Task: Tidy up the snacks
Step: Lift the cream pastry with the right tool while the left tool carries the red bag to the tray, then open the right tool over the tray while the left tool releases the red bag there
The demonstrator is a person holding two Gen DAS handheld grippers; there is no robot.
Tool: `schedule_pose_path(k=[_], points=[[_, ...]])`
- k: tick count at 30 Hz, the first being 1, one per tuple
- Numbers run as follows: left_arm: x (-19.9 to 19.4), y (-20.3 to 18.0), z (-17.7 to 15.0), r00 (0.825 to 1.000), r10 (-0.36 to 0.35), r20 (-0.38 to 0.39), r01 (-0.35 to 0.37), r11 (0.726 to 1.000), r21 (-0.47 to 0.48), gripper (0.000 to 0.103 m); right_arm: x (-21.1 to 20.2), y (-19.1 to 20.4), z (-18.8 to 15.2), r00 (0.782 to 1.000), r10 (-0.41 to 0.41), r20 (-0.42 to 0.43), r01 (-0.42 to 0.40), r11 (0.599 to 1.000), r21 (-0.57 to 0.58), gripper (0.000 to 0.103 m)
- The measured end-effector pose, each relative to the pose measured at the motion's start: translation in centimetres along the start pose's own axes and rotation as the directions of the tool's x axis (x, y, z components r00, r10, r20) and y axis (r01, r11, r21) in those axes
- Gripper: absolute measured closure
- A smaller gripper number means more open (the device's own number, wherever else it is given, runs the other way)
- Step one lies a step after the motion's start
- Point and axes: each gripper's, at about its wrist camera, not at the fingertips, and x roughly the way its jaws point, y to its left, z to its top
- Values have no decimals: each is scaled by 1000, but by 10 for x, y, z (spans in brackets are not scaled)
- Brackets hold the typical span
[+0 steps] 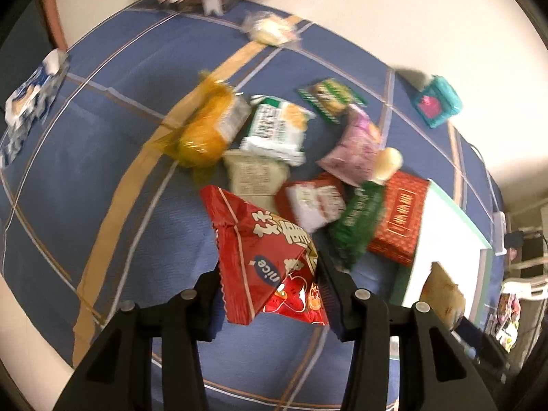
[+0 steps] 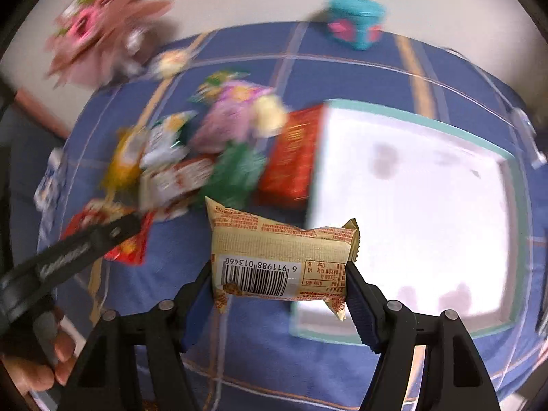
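Observation:
My left gripper (image 1: pixel 270 274) is shut on a red snack packet (image 1: pixel 270 260) and holds it above the blue checked tablecloth (image 1: pixel 102 144). My right gripper (image 2: pixel 279 281) is shut on a beige snack bar with a barcode (image 2: pixel 274 257), held near the left edge of a white tray with a teal rim (image 2: pixel 411 185). A pile of snack packets (image 1: pixel 294 157) lies in the middle of the table, next to the tray (image 1: pixel 448 239). The left gripper and its red packet (image 2: pixel 126 239) show at the left of the right wrist view.
A red box (image 1: pixel 400 219) leans on the tray's edge. A teal container (image 1: pixel 436 101) stands at the table's far edge. A blue-white packet (image 1: pixel 30 102) lies at the far left. A pink bag (image 2: pixel 102 30) sits at the back. A pale wrapped snack (image 1: pixel 270 30) lies apart.

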Motion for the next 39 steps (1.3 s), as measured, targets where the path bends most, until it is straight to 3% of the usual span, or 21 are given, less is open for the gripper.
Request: schedule_pose_path(k=[5,14,19,26,39], points=[[-3,-39,-4,999,-47,6,46,995,87,54,-10,-66,-1,993,-119,16,115,978,172,30],[6,-92,-17,998,-66,-12,67,977,201,54,-17,-142,-10,985,-173,-10,165,918,360,30],[15,-113,-18,997,-70,-12,71,967,243,54,-11,-151,-11,987,-158,-8,149,909,389,29],[41,-180,-16,993,-117,-15,115,925,363,54,-13,-161,6,983,-166,80,116,897,426,28],[90,-244,1,983,-185,-16,173,883,437,52,3,-205,37,965,-237,113,167,885,435,26]])
